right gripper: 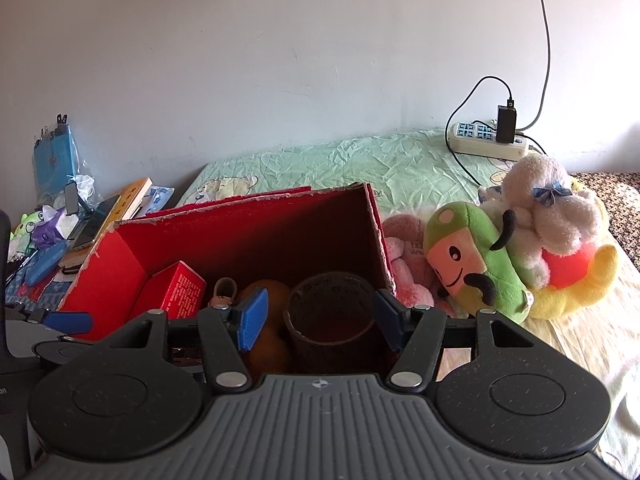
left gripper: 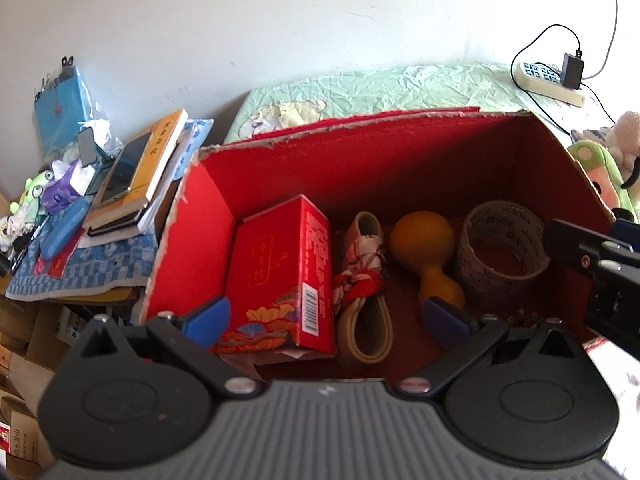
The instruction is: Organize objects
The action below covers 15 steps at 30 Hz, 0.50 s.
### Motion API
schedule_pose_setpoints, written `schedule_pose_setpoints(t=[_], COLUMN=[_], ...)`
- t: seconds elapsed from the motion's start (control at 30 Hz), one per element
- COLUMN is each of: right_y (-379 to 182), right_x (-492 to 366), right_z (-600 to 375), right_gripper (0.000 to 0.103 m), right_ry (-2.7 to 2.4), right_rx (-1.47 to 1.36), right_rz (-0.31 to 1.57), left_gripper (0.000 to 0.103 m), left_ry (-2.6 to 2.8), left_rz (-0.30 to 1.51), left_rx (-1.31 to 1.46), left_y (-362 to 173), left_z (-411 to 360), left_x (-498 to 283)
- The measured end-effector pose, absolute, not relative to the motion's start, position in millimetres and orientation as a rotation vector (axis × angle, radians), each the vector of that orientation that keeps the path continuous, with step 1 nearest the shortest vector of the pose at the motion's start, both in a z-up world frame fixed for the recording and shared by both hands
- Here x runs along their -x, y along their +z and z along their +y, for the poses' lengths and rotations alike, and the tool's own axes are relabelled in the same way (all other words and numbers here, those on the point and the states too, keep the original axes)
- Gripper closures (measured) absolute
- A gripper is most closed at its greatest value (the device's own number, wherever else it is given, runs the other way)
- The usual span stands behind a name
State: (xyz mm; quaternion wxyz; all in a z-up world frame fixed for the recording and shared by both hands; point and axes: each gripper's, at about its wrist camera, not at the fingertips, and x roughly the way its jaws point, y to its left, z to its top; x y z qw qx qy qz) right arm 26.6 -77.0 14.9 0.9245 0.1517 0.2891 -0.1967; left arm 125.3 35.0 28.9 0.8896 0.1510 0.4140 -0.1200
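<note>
Left gripper [left gripper: 326, 316] hangs over the near edge of the red cardboard box [left gripper: 192, 248], jaws spread wide, nothing between the blue pads. Right gripper [right gripper: 320, 320] sits at the box's near right corner, jaws also wide apart, gripping nothing; the tape roll shows between its pads but no contact visible.

Inside the box, left to right: red carton [left gripper: 280, 280] standing against the left wall, a looped strap with red-white patterned cloth [left gripper: 362, 280] just beside it, an orange gourd-shaped thing [left gripper: 428, 252], then the tape roll [left gripper: 500, 248] near the right wall.

Right of the box, on the bed: green plush [right gripper: 476, 264], white plush [right gripper: 548, 208] on top of a yellow one, pink plush [right gripper: 408, 260] touching the box wall.

Left of the box: cluttered stack of books [left gripper: 152, 168] with a phone on top.

Behind the box: green bedsheet [left gripper: 380, 88], power strip [right gripper: 480, 140] with a black charger plugged in, by the wall.
</note>
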Motion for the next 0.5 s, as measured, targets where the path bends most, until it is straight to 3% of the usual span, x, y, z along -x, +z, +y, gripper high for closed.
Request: schedule_pose_setpoints(t=[0.5], right_y=[15.6], right_x=[-33.5], right_z=[-78.0], right_gripper=[0.040], right_ry=[-0.411], right_rx=[-0.291], right_rz=[0.652], left_gripper=[0.000], left_ry=[-0.239], left_rz=[0.885], left_rx=[-0.303], left_y=[25.7], left_z=[34.1], left_x=[-128.3])
